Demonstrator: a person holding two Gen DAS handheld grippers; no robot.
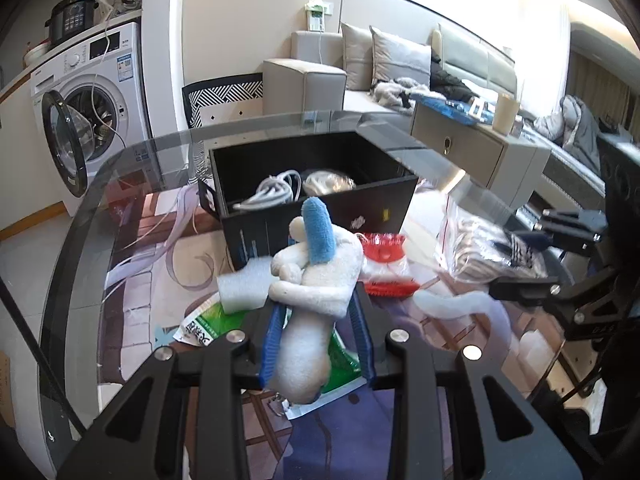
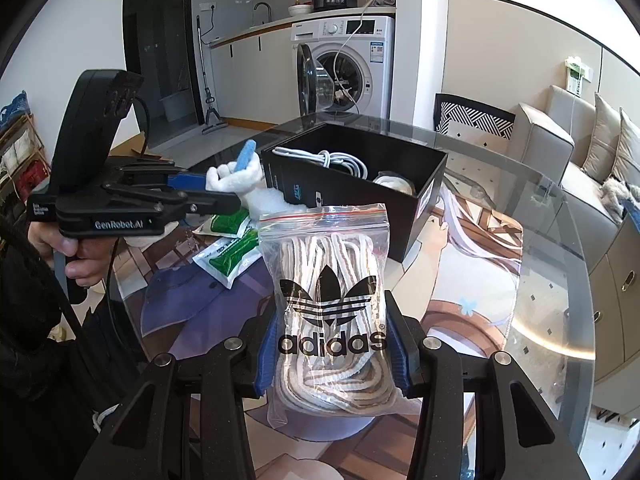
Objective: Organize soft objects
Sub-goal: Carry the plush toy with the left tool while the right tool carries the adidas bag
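Left wrist view, left tongs (image 1: pixel 318 320) clamping white plush toy (image 1: pixel 316 280) above surface (image 1: pixel 132 208), black box (image 1: pixel 316 192) beyond, right tongs (image 2: pixel 332 344) gripping rope bag (image 2: pixel 328 292), bag bottom hidden.

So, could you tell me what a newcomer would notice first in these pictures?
Probably the plush toy, white with a blue ear, gripped in the left claw above the glass table. Next, the clear Adidas bag of white laces, pinched in the right claw. Behind both sits an open black box already holding white cables.
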